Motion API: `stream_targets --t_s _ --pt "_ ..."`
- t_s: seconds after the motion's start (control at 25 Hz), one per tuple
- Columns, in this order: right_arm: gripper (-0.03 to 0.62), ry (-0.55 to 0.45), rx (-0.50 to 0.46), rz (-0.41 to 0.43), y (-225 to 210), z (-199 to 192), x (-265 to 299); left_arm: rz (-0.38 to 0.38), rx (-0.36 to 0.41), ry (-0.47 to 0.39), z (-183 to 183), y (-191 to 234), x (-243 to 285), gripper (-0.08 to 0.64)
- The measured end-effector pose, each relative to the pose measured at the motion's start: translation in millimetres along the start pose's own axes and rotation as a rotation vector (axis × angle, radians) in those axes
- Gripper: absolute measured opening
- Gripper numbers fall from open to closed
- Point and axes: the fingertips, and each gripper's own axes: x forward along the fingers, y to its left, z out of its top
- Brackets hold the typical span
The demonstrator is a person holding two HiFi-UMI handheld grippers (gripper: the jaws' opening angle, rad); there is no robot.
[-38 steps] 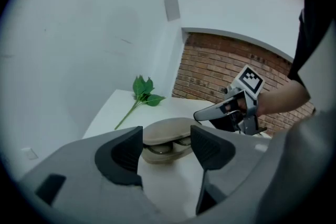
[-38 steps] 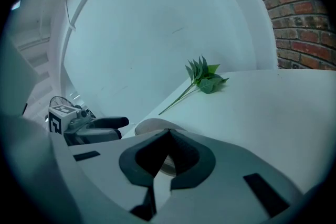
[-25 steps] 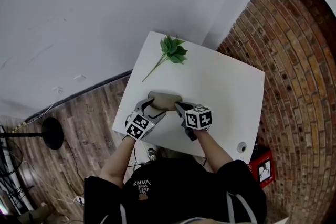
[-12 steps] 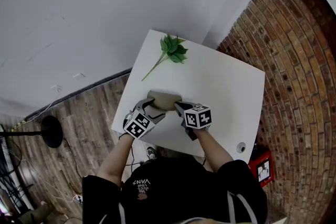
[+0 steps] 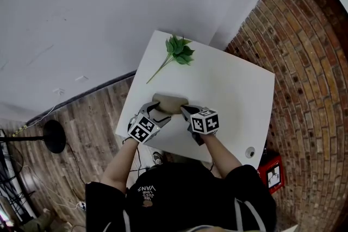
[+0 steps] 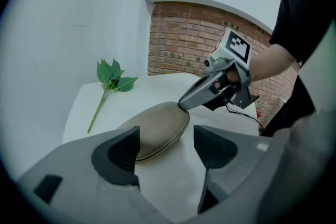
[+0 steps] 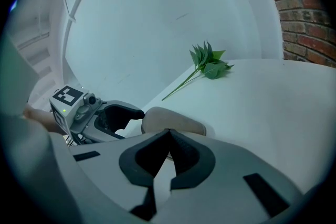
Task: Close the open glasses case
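Observation:
A tan glasses case point(image 5: 170, 102) lies on the white table point(image 5: 234, 95) near its front edge, lid down with only a thin seam showing in the left gripper view point(image 6: 157, 131). My left gripper point(image 5: 154, 112) is open at the case's left end, its jaws standing apart just short of it point(image 6: 167, 139). My right gripper point(image 5: 185, 111) is shut with nothing in it, and its closed tip point(image 6: 184, 104) rests against the top of the case's right end. In the right gripper view the case point(image 7: 176, 119) sits just beyond the closed jaws point(image 7: 167, 131), with the left gripper point(image 7: 116, 113) behind it.
A green leaf sprig point(image 5: 176, 54) lies at the table's far side. The table has a round cable hole point(image 5: 250, 152) at its near right corner. A brick wall point(image 5: 310, 79) runs along the right, a white wall behind. A red box point(image 5: 272, 173) sits on the floor.

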Motion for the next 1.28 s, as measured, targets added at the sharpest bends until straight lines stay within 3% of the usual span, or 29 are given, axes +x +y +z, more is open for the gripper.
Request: stream_targets --t_s 0.64,1.28 --pt "0.002 -0.081 0.002 -0.042 4 3 -12 0.03 -0.04 -0.061 10 -1 -9 0.334" --pt "0.002 -0.091 -0.005 -0.052 6 -4 -25 0.026 -0.052 -0.005 -7 -6 -4 0.336"
